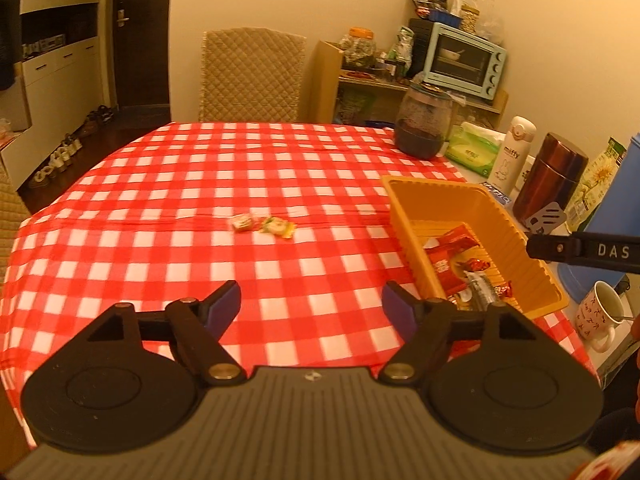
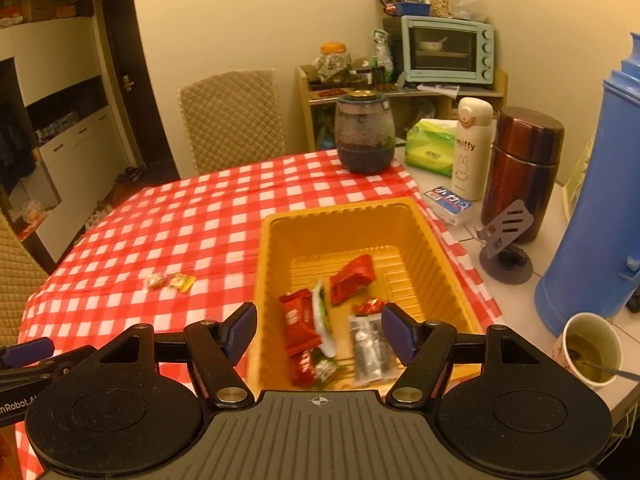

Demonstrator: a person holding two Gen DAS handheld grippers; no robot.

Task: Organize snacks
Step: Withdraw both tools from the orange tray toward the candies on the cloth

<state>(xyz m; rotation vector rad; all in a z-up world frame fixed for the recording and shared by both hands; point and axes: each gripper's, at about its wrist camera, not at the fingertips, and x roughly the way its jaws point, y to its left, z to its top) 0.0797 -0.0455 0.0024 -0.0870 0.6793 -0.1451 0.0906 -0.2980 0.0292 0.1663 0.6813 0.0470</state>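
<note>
Two small wrapped sweets (image 1: 262,225) lie side by side on the checked cloth of the worktop (image 1: 160,208), well apart from the yellow tray (image 2: 276,248), and by the look of things they are all that is left to gather. Most of the job appears done: inside the tray rest several red packets (image 2: 352,280), a white and green sachet (image 2: 322,320), a dark striped bar in clear wrap (image 2: 370,346) and a small red twist-wrapped candy (image 2: 370,306), all loose on the ribbed floor and not sorted in any order I can make out. Left hand-held gripper (image 1: 311,300) hangs over bare cloth with its blue pads (image 1: 222,306) spread and nothing between them, pointed roughly toward the two sweets. Right hand-held gripper (image 2: 318,330) hovers over the near end of the tray, its jaws likewise spread and empty, the snacks lying below rather than in its grasp. What remains, I judge, is to fetch those two sweets into the tray, and perhaps tidy the pile
</note>
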